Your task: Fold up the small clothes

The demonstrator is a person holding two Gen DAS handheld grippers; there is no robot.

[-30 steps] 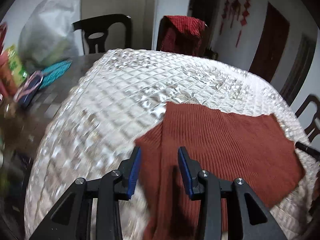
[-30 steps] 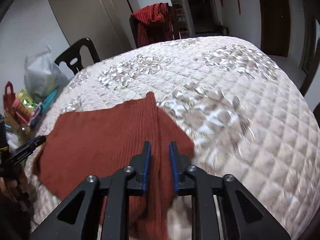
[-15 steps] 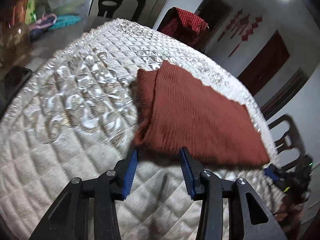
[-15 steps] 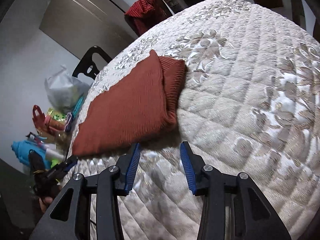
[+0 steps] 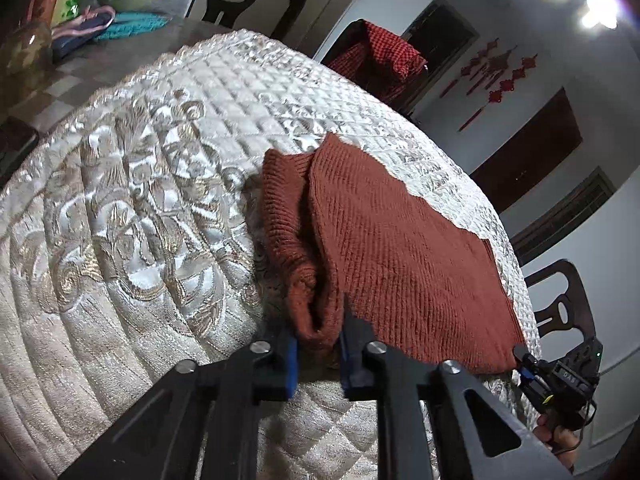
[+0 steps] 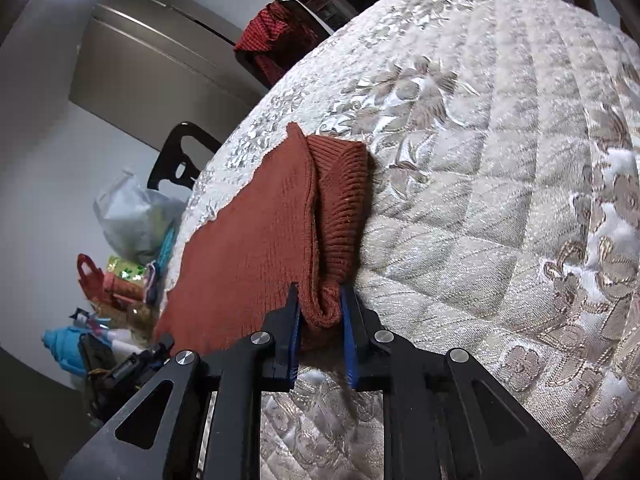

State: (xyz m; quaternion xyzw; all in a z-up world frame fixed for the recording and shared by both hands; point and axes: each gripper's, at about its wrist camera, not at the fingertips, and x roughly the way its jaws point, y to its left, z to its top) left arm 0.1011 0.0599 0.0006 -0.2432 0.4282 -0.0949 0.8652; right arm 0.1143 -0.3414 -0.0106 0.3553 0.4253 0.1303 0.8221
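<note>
Both of our grippers had closed in from open. Our left gripper [image 5: 318,334] and right gripper [image 6: 320,320] each pinched the rust sweater's [image 5: 400,248] near corner; bare quilt [image 6: 500,208] lay beside it.

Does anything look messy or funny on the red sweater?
Nothing is spilled or torn. The rust-red sweater lies folded on the quilted cover; only the near corners bunch where the left gripper and right gripper pinch them.

quilted cover [image 5: 152,184], dark chair [image 5: 256,4], plastic bag [image 6: 128,220]
</note>
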